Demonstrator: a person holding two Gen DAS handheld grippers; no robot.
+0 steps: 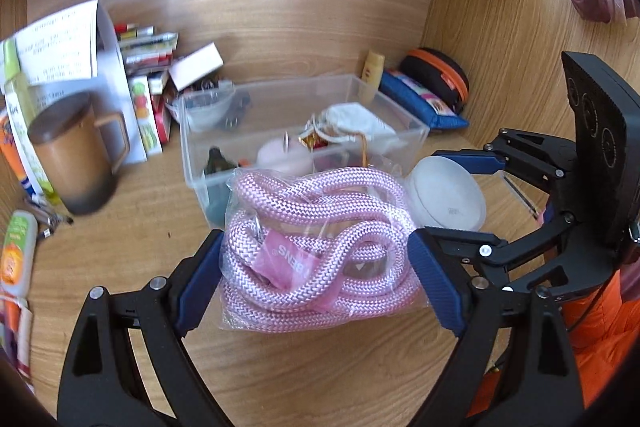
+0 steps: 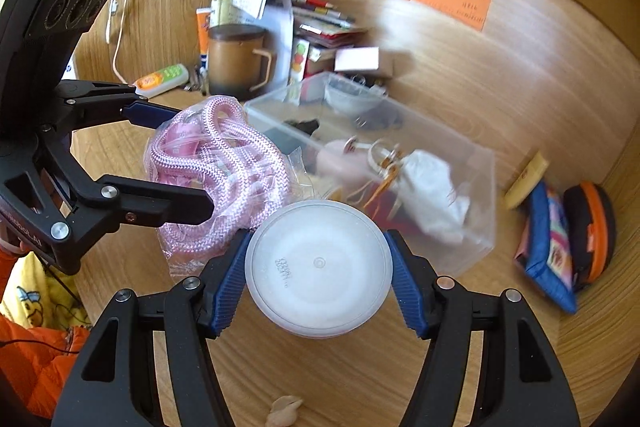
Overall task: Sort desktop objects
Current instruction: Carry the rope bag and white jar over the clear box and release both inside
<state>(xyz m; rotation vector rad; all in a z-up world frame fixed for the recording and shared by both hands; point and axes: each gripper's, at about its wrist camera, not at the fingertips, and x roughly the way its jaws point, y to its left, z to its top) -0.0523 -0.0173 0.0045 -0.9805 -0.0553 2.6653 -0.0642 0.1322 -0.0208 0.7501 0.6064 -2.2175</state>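
Observation:
A clear bag of coiled pink rope [image 1: 316, 251] hangs above the wooden desk, with my left gripper [image 1: 318, 267] shut on it, a blue pad on either side. The same bag of rope [image 2: 216, 163] shows at the left of the right wrist view, held by the left gripper [image 2: 176, 163]. My right gripper [image 2: 318, 283] is shut on a round white plastic container [image 2: 320, 267], bottom facing the camera. In the left wrist view that white container [image 1: 448, 195] sits between the right gripper's fingers [image 1: 472, 159]. A clear plastic box [image 1: 396, 119] with several small items stands just behind both.
A brown lidded mug [image 1: 76, 151], papers and small boxes stand at the back left. A blue pouch [image 1: 424, 103] and a black-orange case [image 1: 440, 75] lie right of the box. A lotion tube [image 1: 16, 251] lies at the left edge. A small beige lump [image 2: 284, 409] lies on the desk.

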